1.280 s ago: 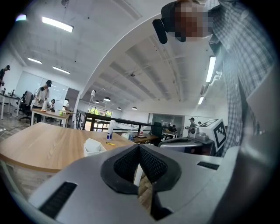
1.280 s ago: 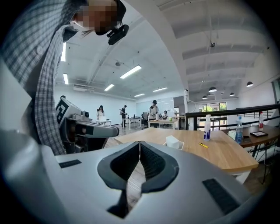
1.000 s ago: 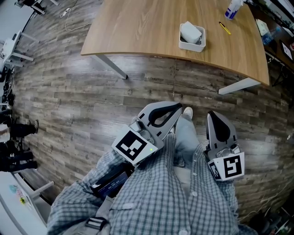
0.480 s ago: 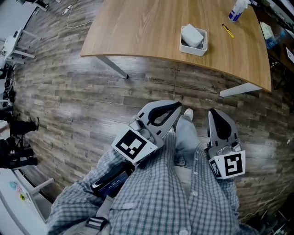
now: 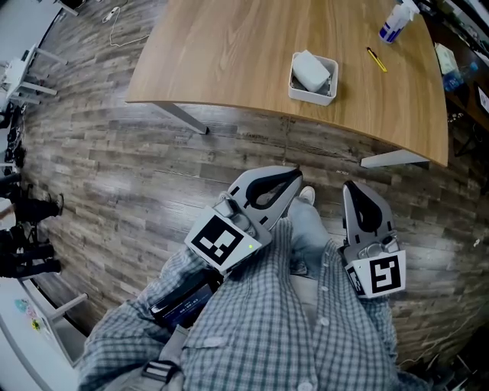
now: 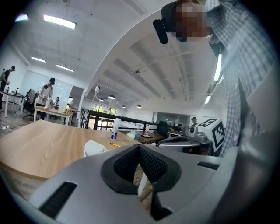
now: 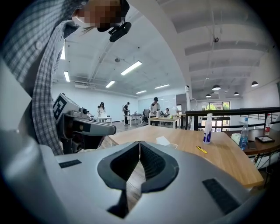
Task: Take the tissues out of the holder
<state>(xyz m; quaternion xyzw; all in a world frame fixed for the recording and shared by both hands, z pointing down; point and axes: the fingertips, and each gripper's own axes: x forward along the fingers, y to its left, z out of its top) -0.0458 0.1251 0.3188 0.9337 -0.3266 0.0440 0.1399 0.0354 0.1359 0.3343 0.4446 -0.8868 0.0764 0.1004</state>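
A white holder [image 5: 313, 79] with a pack of tissues [image 5: 310, 69] in it stands on the wooden table [image 5: 229, 53], near its front edge. In the left gripper view the holder [image 6: 93, 148] shows small beyond the jaws; in the right gripper view the tissues [image 7: 162, 140] peek over the jaws. Both grippers are held close to my body, well short of the table. My left gripper [image 5: 294, 175] is shut with nothing in it. My right gripper [image 5: 349, 185] is also shut and empty, its pads touching.
A spray bottle [image 5: 397, 20] and a yellow pen [image 5: 374, 59] lie on the table's far right. Table legs [image 5: 180, 118] stand on the wooden floor between me and the holder. Other people work at desks far off [image 7: 154, 106].
The table and holder have shifted slightly left and down in the head view. Both grippers stay shut in the same place.
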